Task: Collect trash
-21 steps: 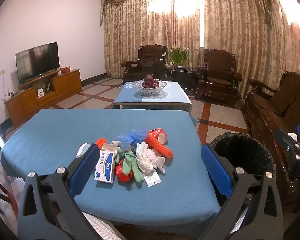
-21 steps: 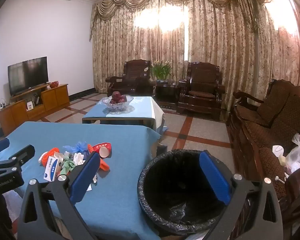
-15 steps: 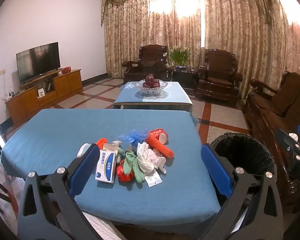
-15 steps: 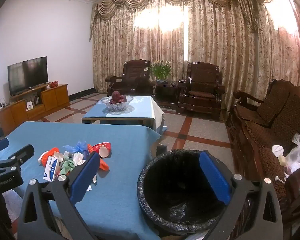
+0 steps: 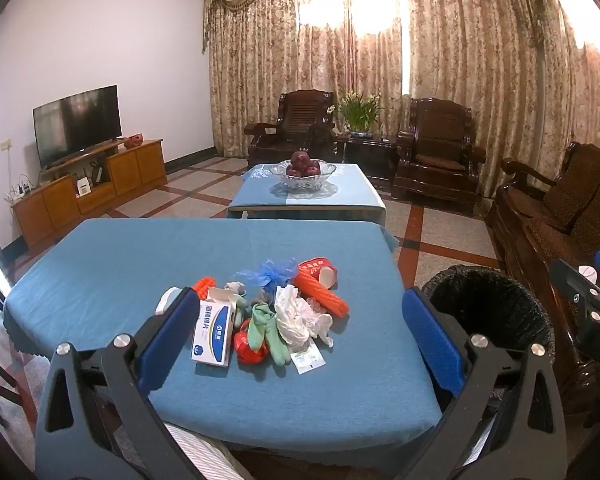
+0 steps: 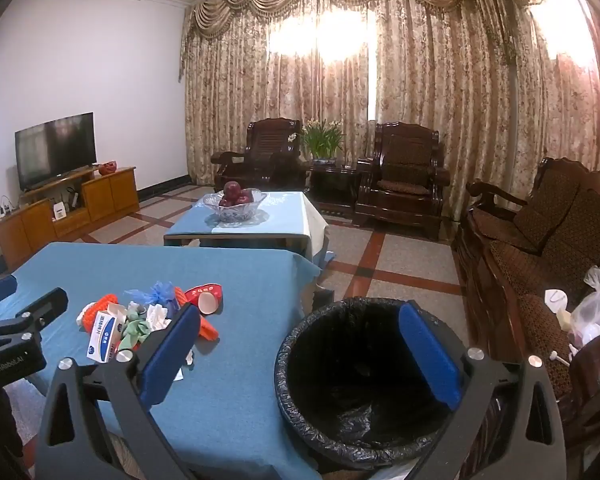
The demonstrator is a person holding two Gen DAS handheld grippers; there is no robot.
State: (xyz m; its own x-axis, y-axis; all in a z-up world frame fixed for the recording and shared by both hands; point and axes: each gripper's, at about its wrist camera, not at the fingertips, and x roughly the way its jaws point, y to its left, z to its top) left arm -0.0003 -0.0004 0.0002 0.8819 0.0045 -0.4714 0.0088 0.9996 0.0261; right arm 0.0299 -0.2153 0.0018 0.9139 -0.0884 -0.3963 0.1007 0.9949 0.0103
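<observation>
A pile of trash lies on the blue-clothed table (image 5: pixel 100 264): a white and blue carton (image 5: pixel 214 330), green gloves (image 5: pixel 266 330), crumpled white tissue (image 5: pixel 296 318), an orange foam net (image 5: pixel 320 294), a red paper cup (image 5: pixel 320 272) and a blue mesh bow (image 5: pixel 274 272). My left gripper (image 5: pixel 300 332) is open and empty, held above the table's near edge with the pile between its fingers. The pile (image 6: pixel 140 324) also shows in the right wrist view. My right gripper (image 6: pixel 300 348) is open and empty above the black-lined bin (image 6: pixel 364 408), which stands right of the table.
A low table with a glass bowl of red fruit (image 5: pixel 302 172) stands beyond. Dark wooden armchairs (image 5: pixel 436 152) and a sofa (image 5: pixel 560 216) line the back and right. A TV on a wooden cabinet (image 5: pixel 88 184) is at the left. Plastic bags (image 6: pixel 592 312) lie on the sofa.
Almost nothing has changed. Both grippers stay open and hold nearly still, with a very slight drift of the left view.
</observation>
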